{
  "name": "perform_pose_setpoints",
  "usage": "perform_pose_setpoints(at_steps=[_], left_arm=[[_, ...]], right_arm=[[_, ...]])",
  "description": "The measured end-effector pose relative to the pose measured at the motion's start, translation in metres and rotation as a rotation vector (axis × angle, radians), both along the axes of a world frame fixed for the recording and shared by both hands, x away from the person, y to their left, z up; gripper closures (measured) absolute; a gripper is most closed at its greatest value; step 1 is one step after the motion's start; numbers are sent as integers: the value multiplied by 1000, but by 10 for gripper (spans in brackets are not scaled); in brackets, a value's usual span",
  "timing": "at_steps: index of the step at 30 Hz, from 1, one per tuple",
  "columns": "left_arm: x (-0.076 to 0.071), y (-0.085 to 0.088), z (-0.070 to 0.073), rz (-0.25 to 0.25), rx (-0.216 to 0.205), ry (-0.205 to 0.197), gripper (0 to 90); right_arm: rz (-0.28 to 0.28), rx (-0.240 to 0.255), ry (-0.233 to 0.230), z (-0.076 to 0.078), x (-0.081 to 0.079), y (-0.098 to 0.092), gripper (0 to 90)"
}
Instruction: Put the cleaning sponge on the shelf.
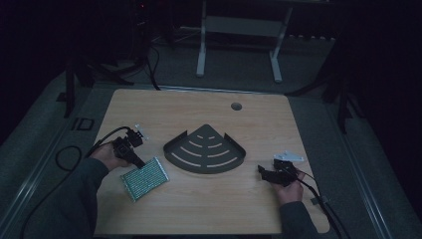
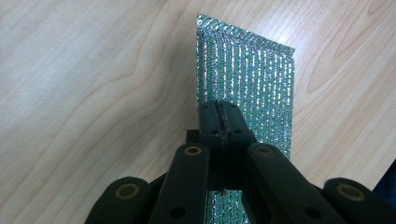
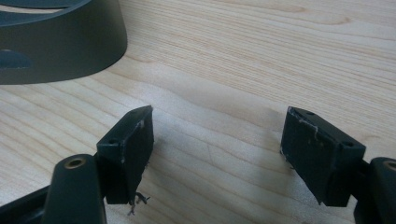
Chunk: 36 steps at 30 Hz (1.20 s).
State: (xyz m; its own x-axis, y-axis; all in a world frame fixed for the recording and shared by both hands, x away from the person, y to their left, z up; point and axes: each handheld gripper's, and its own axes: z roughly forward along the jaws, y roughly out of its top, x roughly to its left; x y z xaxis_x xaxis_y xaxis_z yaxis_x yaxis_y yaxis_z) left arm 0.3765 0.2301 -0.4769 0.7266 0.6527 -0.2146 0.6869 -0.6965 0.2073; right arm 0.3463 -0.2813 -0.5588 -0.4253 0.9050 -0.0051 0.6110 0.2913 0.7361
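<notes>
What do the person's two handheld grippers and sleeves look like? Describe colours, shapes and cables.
Both the left gripper and the right gripper are black, with blocky jaws on arms with brass-ringed pivots. A black cable trails from each. The right carries a grey three-cornered plate. The sleeves are dark grey-green.

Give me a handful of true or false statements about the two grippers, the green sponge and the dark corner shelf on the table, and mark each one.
1. The left gripper is shut on the green sponge. True.
2. The right gripper holds the corner shelf. False: its jaws stand open over bare table, with the shelf off to one side.
3. The sponge lies inside the shelf. False: it lies on the table beside it.
4. The shelf has curved slots in its floor. True.
5. The shelf sits between the two grippers in the high view. True.
</notes>
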Motion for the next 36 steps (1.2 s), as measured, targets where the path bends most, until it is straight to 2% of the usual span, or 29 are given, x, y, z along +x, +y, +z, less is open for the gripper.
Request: perform_pose_setpoints(at_steps=[3,20,36], left_arm=[[0,-1,4,2,18,-10,899],[5,-8,25,12,48,-37,899],[13,-16,48,11,51,-80,899]], right_arm=[[0,0,0,0,0,0,250],[0,0,0,0,0,0,250],[0,0,0,0,0,0,250]])
